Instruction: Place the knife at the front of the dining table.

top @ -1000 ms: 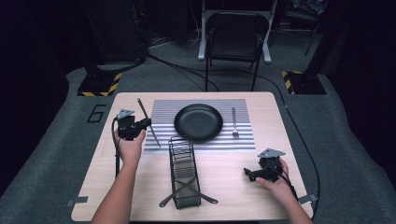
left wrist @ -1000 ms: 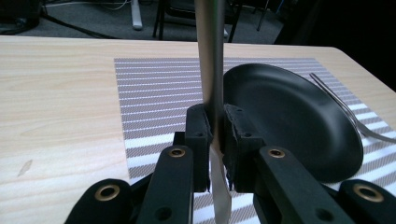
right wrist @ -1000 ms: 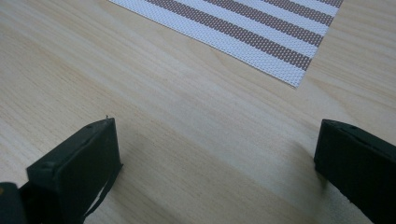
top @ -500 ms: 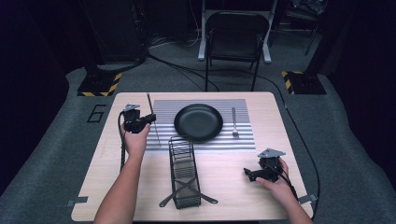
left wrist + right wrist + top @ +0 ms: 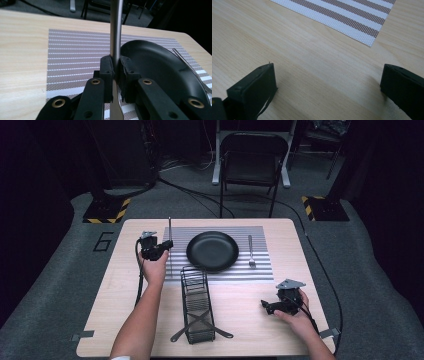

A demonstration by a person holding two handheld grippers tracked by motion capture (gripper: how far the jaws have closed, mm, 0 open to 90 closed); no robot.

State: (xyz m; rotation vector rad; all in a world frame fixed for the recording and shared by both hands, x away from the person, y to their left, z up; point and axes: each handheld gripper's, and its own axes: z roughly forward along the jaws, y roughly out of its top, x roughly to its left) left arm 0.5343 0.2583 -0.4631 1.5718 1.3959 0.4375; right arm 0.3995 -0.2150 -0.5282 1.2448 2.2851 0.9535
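Pale tabletop (image 5: 240,305): left tool (image 5: 115,72) clenches a knife (image 5: 116,30) mid-handle, stiff, light, slippery steel; right tool (image 5: 328,82) gapes, released

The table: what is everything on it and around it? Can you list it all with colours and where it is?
Table: one, light wood, centre.
Placemat: one, grey-and-white striped, far half of table.
Plate: one, black, on placemat.
Fork: one, silver, on placemat right of plate.
Knife: one, silver, clamped in left gripper at placemat's left edge.
Wire rack: one, black, near middle of table.
Chair: one, black, behind table.
Left gripper: black, shut on knife.
Right gripper: black, open, near right side of table.
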